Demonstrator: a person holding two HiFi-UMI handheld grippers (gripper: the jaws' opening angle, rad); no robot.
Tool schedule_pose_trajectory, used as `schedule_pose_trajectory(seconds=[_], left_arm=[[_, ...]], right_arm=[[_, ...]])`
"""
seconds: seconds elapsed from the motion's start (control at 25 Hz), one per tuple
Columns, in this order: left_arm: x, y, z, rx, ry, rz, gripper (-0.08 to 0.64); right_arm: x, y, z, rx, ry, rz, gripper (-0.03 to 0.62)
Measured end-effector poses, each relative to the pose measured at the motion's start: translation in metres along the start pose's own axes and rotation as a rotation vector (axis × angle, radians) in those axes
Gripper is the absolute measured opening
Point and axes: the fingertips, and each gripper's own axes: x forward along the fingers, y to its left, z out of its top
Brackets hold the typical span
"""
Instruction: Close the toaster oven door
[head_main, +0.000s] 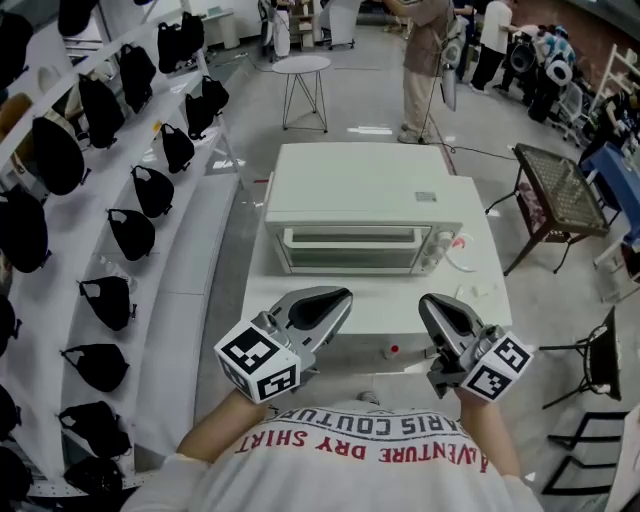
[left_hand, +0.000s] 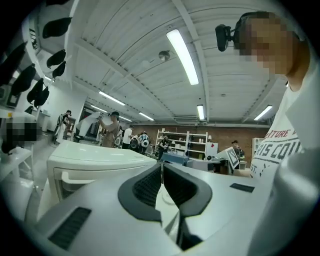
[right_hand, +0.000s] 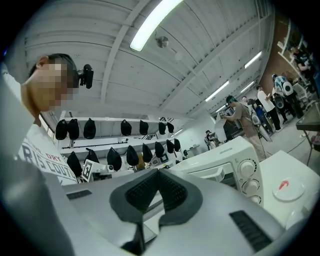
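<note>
Your left gripper (head_main: 335, 300) has its jaws pressed together with nothing between them, and so does your right gripper (head_main: 436, 306). Both hover over the near edge of the white table (head_main: 395, 318), the left at about 7 o'clock from the toaster oven (head_main: 355, 190) and the right at about 5 o'clock. The oven sits at 12 o'clock from you, mid-table, and its glass door (head_main: 350, 250) stands upright, shut against the front.
</note>
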Motion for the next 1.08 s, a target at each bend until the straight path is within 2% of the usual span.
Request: schedule_pose_trajectory(seconds=[0.2,0.4,1.08], left_arm=[[0.001,-0.013,-0.005,-0.022,0.004,-0.036,0.029],[-0.001,-0.013,-0.009,-0.032,0.013,-0.036,0.028],[-0.001,-0.005,0.003,-0.057,-0.019,0.021,0.028]], right_arm=[[-0.004,0.018,-0.008,-0.009,-0.010,0.022,0.023],[-0.001,0.022,-0.017,-0.002,0.006,0.031,0.023],[0.001,0.012,0.004,-0.031,-0.010,0.034,0.023]])
